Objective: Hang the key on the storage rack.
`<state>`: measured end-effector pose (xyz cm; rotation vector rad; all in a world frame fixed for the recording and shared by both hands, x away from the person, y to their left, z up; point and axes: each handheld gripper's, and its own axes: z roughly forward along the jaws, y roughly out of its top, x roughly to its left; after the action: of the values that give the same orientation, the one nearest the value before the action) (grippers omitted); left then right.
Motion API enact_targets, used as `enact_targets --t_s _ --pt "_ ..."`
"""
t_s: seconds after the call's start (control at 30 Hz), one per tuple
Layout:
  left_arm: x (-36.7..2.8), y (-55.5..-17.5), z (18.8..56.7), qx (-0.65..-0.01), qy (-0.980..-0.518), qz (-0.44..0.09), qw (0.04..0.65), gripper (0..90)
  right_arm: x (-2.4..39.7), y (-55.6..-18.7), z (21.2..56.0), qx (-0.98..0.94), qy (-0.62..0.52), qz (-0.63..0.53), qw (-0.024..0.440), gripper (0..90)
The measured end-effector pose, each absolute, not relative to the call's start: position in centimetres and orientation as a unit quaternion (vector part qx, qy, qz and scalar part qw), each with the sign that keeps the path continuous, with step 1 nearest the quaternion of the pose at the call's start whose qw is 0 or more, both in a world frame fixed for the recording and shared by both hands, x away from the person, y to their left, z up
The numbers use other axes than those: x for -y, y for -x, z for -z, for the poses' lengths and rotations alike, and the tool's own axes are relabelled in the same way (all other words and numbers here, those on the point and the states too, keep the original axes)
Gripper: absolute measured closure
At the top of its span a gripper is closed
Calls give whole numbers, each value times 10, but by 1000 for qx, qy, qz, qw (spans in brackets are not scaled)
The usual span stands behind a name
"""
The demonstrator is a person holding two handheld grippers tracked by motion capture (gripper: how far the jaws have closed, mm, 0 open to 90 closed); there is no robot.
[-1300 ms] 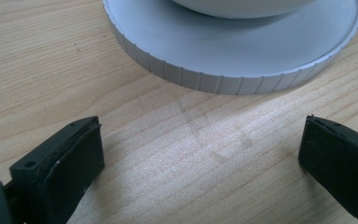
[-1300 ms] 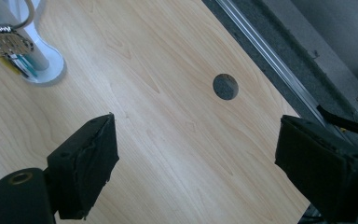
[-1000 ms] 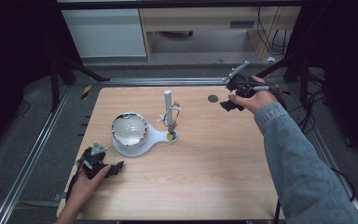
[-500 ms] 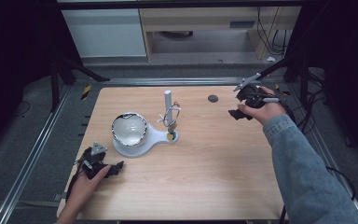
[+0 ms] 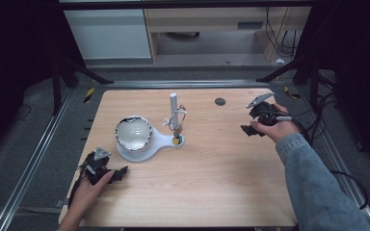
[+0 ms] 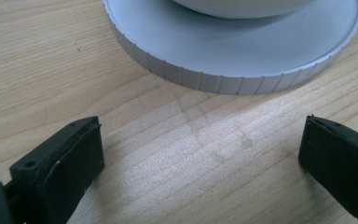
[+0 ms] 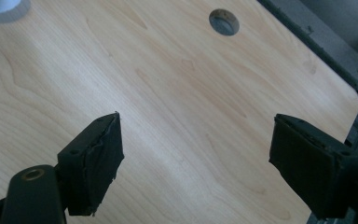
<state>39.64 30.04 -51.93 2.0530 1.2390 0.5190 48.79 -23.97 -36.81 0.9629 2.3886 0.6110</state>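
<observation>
Grippers: two; left gripper (image 5: pixel 107 172) at 8 o'clock on the table (image 5: pixel 212 192), right gripper (image 5: pixel 256 121) at 2 o'clock.
Left claw: spread wide, empty, just short of the base's ribbed rim (image 6: pixel 223 84).
Right claw: spread wide, empty, over bare wood.
Stand: one white base (image 5: pixel 161 142) carrying one bowl (image 5: pixel 133 133) and one upright post (image 5: pixel 173 103), table centre.
Hole: one round grommet (image 5: pixel 220 101), 1 o'clock.
Writing: none legible.

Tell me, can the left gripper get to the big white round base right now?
Probably yes. The left gripper sits open on the table, just in front of the white round base. Bare wood lies between its jaws and the ribbed edge, so nothing seems to block the way.
</observation>
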Motion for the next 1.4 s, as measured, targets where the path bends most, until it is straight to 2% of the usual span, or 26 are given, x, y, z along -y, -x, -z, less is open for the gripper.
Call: enact_targets --t_s 0.67,0.9,1.4 --pt "-300 -396 519 -476 -788 -199 337 0 261 -469 446 -872 -389 -226 194 178" --pt "-300 -396 519 -476 -788 -199 337 0 268 -478 469 -854 -415 -244 195 172" --pt "-300 -396 519 -476 -787 -199 337 0 268 -496 491 -815 -452 -293 214 143"
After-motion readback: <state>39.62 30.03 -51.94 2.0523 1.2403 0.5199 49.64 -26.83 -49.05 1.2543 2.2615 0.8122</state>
